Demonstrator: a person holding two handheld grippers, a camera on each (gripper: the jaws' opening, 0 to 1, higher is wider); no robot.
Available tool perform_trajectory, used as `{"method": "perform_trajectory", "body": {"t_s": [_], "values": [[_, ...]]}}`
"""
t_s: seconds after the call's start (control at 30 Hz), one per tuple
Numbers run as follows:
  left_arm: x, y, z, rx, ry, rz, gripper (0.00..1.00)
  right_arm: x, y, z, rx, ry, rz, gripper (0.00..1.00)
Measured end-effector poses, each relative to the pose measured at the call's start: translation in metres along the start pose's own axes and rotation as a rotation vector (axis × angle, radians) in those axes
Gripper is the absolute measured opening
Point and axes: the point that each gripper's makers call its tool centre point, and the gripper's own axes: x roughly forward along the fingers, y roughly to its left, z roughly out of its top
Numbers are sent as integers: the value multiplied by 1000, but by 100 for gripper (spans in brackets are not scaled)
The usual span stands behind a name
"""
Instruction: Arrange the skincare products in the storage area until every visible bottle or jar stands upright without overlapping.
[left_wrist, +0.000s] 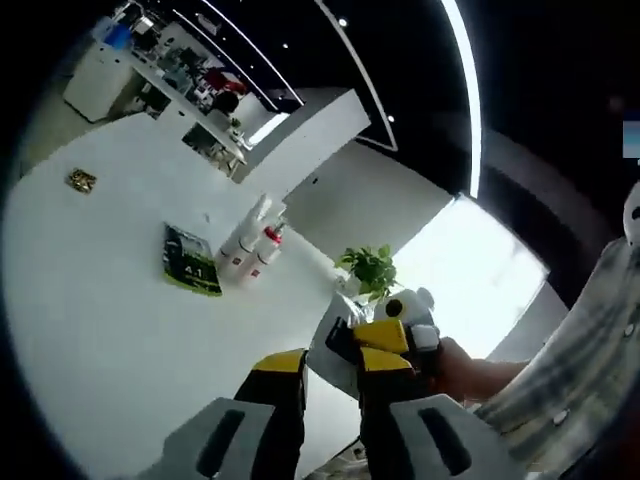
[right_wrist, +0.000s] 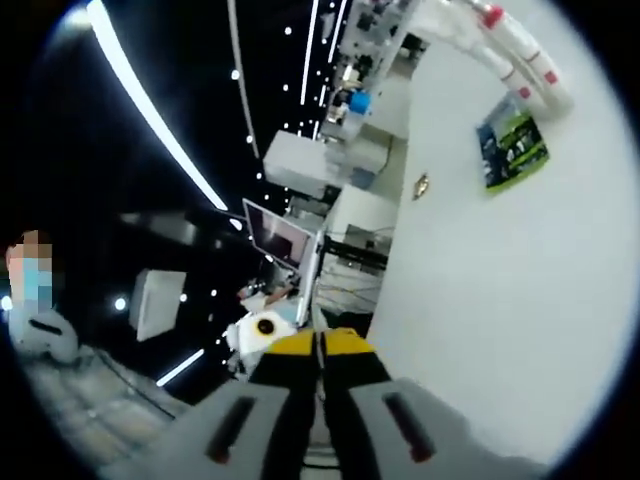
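Left gripper view first: the green packet (left_wrist: 191, 261) lies flat on the white surface (left_wrist: 90, 300), and "4.1" can be read on it; the rest of its print is too small. Just beside it lie 2 white bottles (left_wrist: 250, 250) with red caps, side by side, tipped over, long axes running from the packet toward the surface's far edge. A small gold item (left_wrist: 81, 180) sits well apart from them. The left tool (left_wrist: 332, 385) hangs well short of the bottles, jaws spread with a clear gap, nothing between them. The other gripper, held in a hand (left_wrist: 462, 372), comes in from the right near a green plant (left_wrist: 371, 268).

Right gripper view: the right tool (right_wrist: 320, 350) has its yellow tips pressed together, empty. The bottles (right_wrist: 520, 55) lie far off at the top, the packet (right_wrist: 513, 143) next to them, gold item (right_wrist: 421, 185) nearer.
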Motion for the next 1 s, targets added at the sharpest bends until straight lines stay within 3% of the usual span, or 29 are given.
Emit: {"method": "perform_trajectory", "body": {"t_s": [0.2, 0.4, 0.53, 0.6, 0.7, 0.83, 0.9, 0.97, 1.0], "values": [[-1, 3, -4, -6, 41, 15, 1, -1, -14, -1, -56, 11, -68, 1], [-4, 9, -5, -86, 22, 18, 0, 3, -29, 1, -71, 4, -122, 7], [-10, 13, 3, -128, -15, 15, 0, 5, -21, 8, -94, -21, -91, 1], [-12, 10, 9, -105, -29, -3, 0, 8, -17, 11, -109, -26, -75, 1], [-12, 9, 13, -116, -34, -2, 0, 11, -20, 14, -76, -43, -73, 0], [-12, 9, 14, -138, -43, -14, 0, 11, -21, 17, -98, -49, -88, 0], [-12, 8, 17, -145, -50, -27, 0, 10, -17, 21, -47, -70, -65, 0], [-12, 11, 25, -186, -101, -37, 0, 10, -10, 28, 25, -123, -20, 1], [-14, 10, 35, -244, -155, -52, 0, 10, -6, 31, 41, -150, 11, 2]]}}
